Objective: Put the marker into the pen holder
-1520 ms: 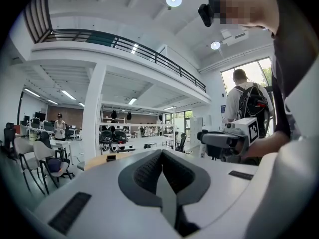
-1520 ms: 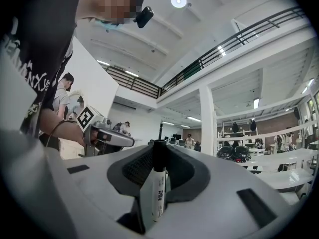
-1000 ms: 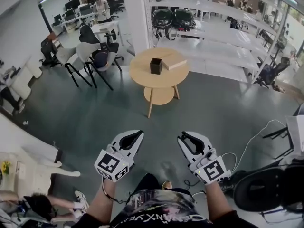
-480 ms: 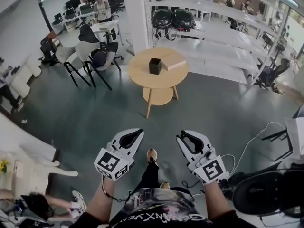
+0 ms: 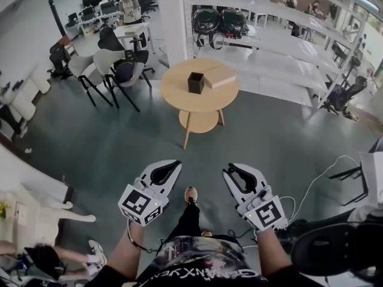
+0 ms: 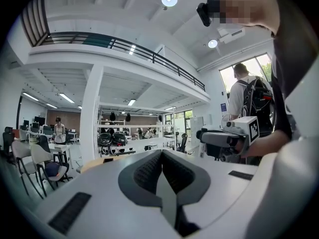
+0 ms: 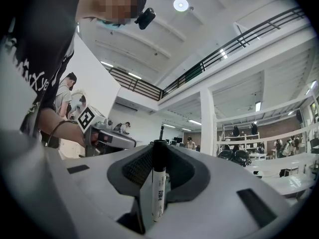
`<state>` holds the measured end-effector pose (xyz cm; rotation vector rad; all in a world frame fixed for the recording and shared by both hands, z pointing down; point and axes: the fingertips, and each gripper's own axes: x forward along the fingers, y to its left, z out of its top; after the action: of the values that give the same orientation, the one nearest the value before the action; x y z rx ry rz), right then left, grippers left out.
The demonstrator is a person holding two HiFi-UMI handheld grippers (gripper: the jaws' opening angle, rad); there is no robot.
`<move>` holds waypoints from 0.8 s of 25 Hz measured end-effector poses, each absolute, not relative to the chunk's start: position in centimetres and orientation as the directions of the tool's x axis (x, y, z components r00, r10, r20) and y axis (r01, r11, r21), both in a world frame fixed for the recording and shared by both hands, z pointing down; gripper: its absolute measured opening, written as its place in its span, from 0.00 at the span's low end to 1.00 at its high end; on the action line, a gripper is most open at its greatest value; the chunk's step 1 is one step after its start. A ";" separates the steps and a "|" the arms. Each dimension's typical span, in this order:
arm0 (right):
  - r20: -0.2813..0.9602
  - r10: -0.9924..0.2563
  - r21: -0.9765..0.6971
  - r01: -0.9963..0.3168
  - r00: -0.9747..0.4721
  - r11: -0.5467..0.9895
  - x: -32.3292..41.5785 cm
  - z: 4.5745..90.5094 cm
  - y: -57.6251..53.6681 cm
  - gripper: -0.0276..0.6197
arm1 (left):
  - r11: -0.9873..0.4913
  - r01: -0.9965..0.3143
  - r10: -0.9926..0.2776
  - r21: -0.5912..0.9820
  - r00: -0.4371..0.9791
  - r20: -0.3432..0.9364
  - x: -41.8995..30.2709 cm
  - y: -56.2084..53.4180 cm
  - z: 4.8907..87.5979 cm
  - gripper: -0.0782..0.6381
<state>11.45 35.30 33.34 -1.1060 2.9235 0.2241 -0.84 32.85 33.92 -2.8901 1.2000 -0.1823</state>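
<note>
Right gripper [image 5: 231,172] clenched on marker [image 7: 158,188]; marker upright between pads, black end up. Left gripper [image 5: 173,164] jaws pressed together, nothing between. Grippers side by side above floor, well apart from round table [image 5: 176,97]. Pen holder [image 5: 195,82] near table's middle. Flat tan box [image 5: 220,78], perhaps book, just beside it.

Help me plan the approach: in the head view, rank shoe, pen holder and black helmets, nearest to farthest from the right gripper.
1. Shoe, down left of the right gripper.
2. Pen holder, on the round table ahead.
3. Black helmets, shelf behind the table.
</note>
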 end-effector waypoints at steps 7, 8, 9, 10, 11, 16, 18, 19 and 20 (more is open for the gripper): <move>-0.072 -0.655 0.138 -0.658 -0.752 0.740 10.8 33.4 32.0 0.16 | -0.708 -0.705 -0.706 -0.050 0.702 0.098 -1.3 29.6 34.3 0.14; -0.059 -0.654 0.136 -0.655 -0.754 0.743 10.7 33.6 31.4 0.16 | -0.708 -0.704 -0.705 -0.048 0.702 0.098 -1.4 29.0 34.4 0.14; -0.051 -0.653 0.134 -0.653 -0.756 0.746 10.5 33.8 30.8 0.16 | -0.709 -0.703 -0.704 -0.048 0.703 0.098 -1.5 28.4 34.4 0.14; -0.049 -0.652 0.131 -0.652 -0.757 0.747 10.3 33.8 30.2 0.16 | -0.710 -0.703 -0.703 -0.046 0.704 0.100 -1.6 27.8 34.5 0.14; -0.049 -0.652 0.129 -0.652 -0.757 0.747 10.2 33.8 29.5 0.16 | -0.710 -0.703 -0.703 -0.043 0.704 0.102 -1.7 27.1 34.6 0.14; -0.041 -0.656 0.115 -0.656 -0.754 0.746 9.6 34.1 25.8 0.16 | -0.711 -0.703 -0.700 -0.024 0.705 0.112 -2.3 23.3 35.1 0.14; -0.036 -0.659 0.109 -0.658 -0.752 0.745 9.2 34.2 24.1 0.16 | -0.713 -0.701 -0.698 -0.021 0.707 0.117 -2.6 21.6 35.3 0.14; -0.032 -0.660 0.106 -0.659 -0.750 0.744 9.1 34.2 23.2 0.16 | -0.714 -0.700 -0.697 -0.017 0.707 0.120 -2.8 20.7 35.4 0.14; -0.028 -0.662 0.103 -0.661 -0.749 0.744 8.9 34.3 22.3 0.16 | -0.714 -0.700 -0.695 -0.012 0.708 0.124 -3.0 19.8 35.5 0.14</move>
<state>8.88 22.34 34.29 -1.1160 2.9426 0.1683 -2.96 19.80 35.48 -2.9364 1.1995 -0.1892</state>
